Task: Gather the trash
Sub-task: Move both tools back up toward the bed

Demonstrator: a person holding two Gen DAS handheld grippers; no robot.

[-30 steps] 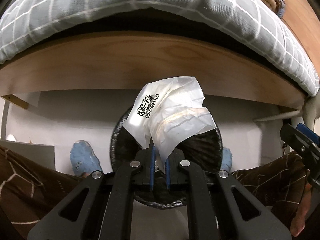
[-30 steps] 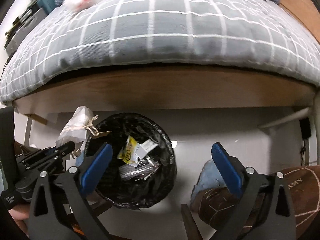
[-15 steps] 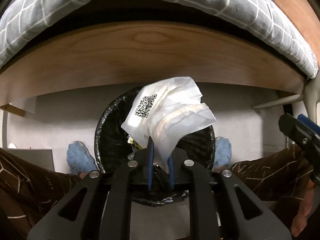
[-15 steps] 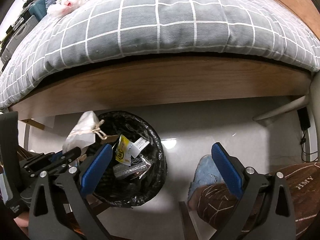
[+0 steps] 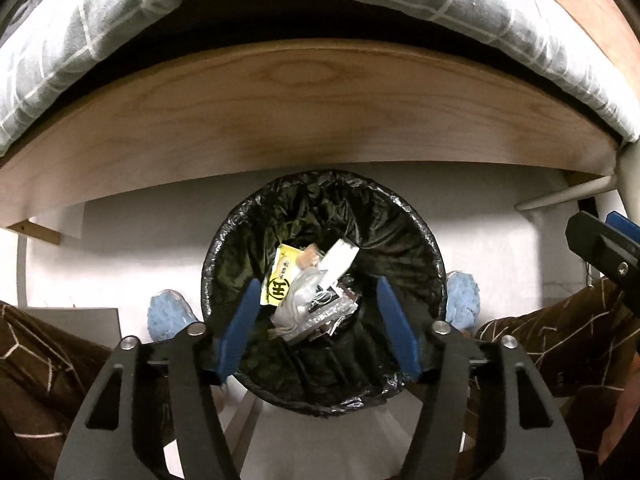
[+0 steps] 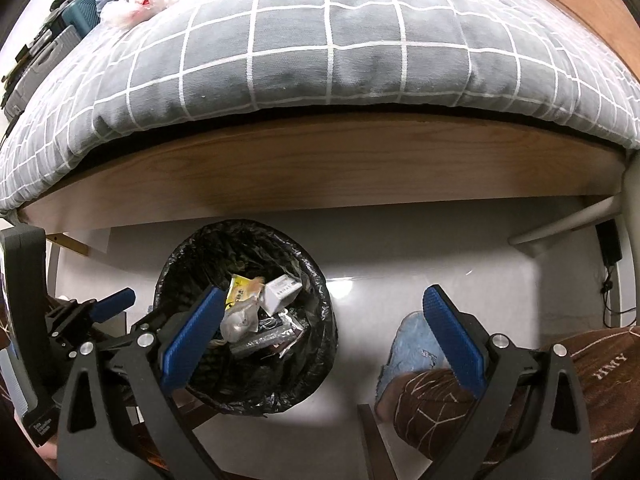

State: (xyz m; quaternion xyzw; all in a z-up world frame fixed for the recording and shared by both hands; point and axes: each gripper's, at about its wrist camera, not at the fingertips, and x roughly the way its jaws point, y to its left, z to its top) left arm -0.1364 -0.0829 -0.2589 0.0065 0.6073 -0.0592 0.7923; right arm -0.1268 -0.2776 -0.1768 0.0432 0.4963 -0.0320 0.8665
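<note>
Left gripper [image 5: 318, 320] above black-lined bin [image 5: 324, 292] at frame centre, jaws opening, nothing between blue pads. Crumpled clear wrapper [image 5: 298, 300] inside bin, atop yellow packet [image 5: 282, 280] and white box [image 5: 338, 260]. Right gripper [image 6: 332, 336] spread wide, empty, lower frame, beside bin. Grey checked bed [image 6: 320, 48] across top.

The bin [image 5: 324, 288] mouth is open from above, and the left gripper [image 5: 318, 326] hangs over it, jaws opening with nothing between them. Trash [image 5: 308, 296] fills the bin's bottom; its upper walls stand clear. Just beyond the bin, the wooden bed rail [image 5: 304, 120] and overhanging mattress [image 6: 320, 52] block the far side. 2 slippers [image 5: 462, 300] and the person's legs [image 6: 520, 392] flank the bin. Bare floor [image 6: 420, 248] lies open to the right, under the right gripper [image 6: 320, 340], which is spread wide and empty.
</note>
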